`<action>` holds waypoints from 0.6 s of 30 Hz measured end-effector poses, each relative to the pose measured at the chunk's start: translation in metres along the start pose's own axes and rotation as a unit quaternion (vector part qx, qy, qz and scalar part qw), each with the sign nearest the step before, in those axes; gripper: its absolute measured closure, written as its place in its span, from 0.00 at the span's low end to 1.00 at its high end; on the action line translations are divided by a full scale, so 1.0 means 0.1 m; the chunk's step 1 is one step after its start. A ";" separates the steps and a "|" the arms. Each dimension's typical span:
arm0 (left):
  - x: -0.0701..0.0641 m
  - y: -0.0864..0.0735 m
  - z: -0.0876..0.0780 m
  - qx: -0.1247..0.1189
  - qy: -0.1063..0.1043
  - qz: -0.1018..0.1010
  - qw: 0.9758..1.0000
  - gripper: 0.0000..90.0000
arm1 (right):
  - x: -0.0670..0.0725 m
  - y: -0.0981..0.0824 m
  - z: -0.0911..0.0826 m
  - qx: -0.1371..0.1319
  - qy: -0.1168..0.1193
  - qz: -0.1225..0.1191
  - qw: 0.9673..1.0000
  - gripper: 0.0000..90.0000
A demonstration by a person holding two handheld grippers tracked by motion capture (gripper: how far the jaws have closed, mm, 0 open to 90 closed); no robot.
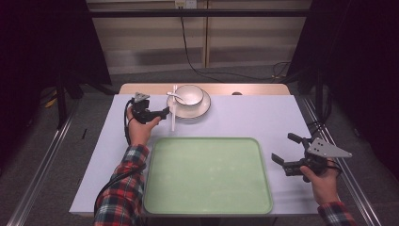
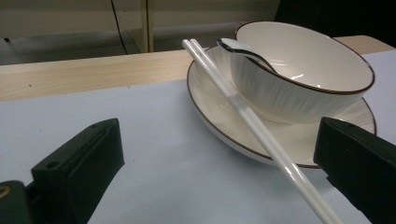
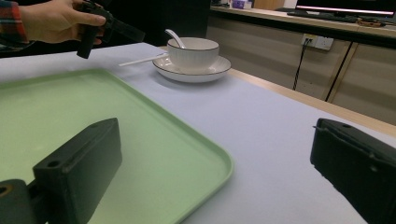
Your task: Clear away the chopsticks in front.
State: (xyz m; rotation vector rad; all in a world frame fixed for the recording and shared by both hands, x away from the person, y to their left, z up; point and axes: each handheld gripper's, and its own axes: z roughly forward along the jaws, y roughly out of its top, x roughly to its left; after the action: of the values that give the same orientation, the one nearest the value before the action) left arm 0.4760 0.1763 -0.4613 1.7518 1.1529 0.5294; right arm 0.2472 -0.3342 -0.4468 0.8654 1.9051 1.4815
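A white ribbed bowl (image 1: pixel 189 94) with a dark rim stands on a white plate (image 1: pixel 200 112) at the far middle of the table. A spoon (image 1: pixel 176 97) rests inside the bowl. A pair of white chopsticks (image 1: pixel 173 109) leans across the plate's left rim down onto the table. My left gripper (image 1: pixel 159 112) is open just left of the chopsticks. In the left gripper view the chopsticks (image 2: pixel 261 130) run between the spread jaws, in front of the bowl (image 2: pixel 303 70). My right gripper (image 1: pixel 285 149) is open and holds nothing, right of the green tray (image 1: pixel 207 207).
The light green tray (image 3: pixel 205 161) lies empty at the front middle on a pale blue mat (image 1: pixel 263 117). A wooden table edge (image 1: pixel 254 88) runs behind the mat. Cables and a rail lie on the floor beyond.
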 end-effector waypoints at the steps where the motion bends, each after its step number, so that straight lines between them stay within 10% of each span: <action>1: 0.00 0.01 0.02 0.003 0.003 0.001 1.000 0.02 | 0.00 0.00 0.00 0.000 0.000 0.000 1.000 0.01; 18: -0.05 0.09 0.29 0.040 0.029 0.007 0.999 0.03 | -0.01 -0.01 0.00 0.000 0.003 -0.003 1.000 0.02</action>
State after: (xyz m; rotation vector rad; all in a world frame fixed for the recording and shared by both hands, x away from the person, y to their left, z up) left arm 0.4994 0.1578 -0.4665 1.8245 1.2173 0.5535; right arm 0.2478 -0.3353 -0.4472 0.8562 1.9100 1.4829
